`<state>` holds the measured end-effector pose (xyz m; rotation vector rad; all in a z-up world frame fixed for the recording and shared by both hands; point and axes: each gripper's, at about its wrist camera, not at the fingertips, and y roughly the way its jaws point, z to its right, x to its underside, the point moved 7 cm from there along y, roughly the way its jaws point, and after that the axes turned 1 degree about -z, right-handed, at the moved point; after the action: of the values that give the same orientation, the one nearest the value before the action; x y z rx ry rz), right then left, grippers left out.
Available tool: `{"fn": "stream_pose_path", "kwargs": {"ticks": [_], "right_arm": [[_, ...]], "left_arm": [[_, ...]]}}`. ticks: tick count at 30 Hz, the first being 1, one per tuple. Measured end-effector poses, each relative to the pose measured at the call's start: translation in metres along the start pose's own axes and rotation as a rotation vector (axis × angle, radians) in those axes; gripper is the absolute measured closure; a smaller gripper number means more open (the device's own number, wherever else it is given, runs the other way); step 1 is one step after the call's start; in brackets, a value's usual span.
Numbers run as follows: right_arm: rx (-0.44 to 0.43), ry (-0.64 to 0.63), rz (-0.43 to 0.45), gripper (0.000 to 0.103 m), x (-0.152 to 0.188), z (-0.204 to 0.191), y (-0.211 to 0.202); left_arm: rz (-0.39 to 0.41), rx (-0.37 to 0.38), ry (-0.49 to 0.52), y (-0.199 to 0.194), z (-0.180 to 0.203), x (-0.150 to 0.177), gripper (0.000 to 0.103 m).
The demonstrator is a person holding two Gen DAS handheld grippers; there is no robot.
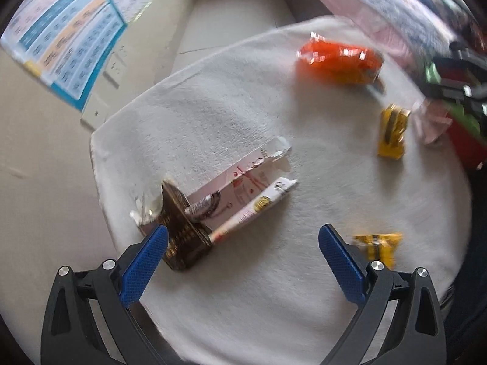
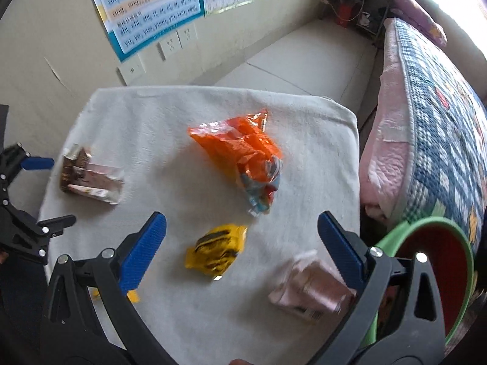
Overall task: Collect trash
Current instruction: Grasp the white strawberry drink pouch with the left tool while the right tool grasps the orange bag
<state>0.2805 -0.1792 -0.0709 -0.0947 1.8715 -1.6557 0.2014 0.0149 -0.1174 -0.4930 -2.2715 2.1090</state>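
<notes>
Wrappers lie on a white cloth-covered table (image 2: 152,115). An orange snack bag (image 2: 240,149) is in the middle; it also shows in the left wrist view (image 1: 338,57). A yellow wrapper (image 2: 219,249) lies between my right gripper's fingers. A pink wrapper (image 2: 310,292) lies by the right finger. A brown and white torn wrapper (image 1: 219,203) lies just ahead of my left gripper (image 1: 243,240), which is open and empty. It also shows in the right wrist view (image 2: 88,179). My right gripper (image 2: 242,228) is open and empty. Two small yellow wrappers (image 1: 392,133) (image 1: 380,246) show in the left view.
A green bin with a red inside (image 2: 435,276) stands at the table's right edge. A bed with a checked quilt (image 2: 441,115) is to the right. A wall with posters (image 2: 146,6) and sockets is behind the table. My left gripper shows at the right view's left edge (image 2: 27,194).
</notes>
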Motion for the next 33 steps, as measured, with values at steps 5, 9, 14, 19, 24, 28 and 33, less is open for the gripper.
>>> {"fn": "stream_pose_path", "kwargs": {"ticks": [5, 9, 14, 19, 24, 28, 33], "right_arm": [[0.016, -0.064, -0.068, 0.005, -0.016, 0.002, 0.032], [0.016, -0.103, -0.122, 0.005, -0.025, 0.0, 0.054], [0.003, -0.119, -0.164, 0.005, -0.031, 0.0, 0.077], [0.029, -0.111, -0.173, 0.023, -0.032, 0.008, 0.094], [-0.01, -0.078, -0.145, 0.045, -0.033, 0.007, 0.093], [-0.019, -0.076, -0.136, 0.056, -0.033, 0.006, 0.09], [-0.033, -0.068, -0.124, 0.059, -0.029, 0.004, 0.08]], "left_arm": [[-0.041, -0.023, 0.12, 0.018, -0.003, -0.009, 0.008], [-0.074, -0.04, 0.225, 0.029, 0.0, -0.014, 0.008], [-0.099, 0.006, 0.258, 0.037, 0.002, -0.022, 0.008], [-0.101, 0.025, 0.266, 0.042, 0.004, -0.026, 0.015], [-0.109, 0.063, 0.265, 0.043, 0.016, -0.022, 0.027], [-0.112, 0.049, 0.263, 0.043, 0.023, -0.016, 0.04], [-0.082, 0.094, 0.18, 0.034, 0.021, -0.018, 0.058]]}}
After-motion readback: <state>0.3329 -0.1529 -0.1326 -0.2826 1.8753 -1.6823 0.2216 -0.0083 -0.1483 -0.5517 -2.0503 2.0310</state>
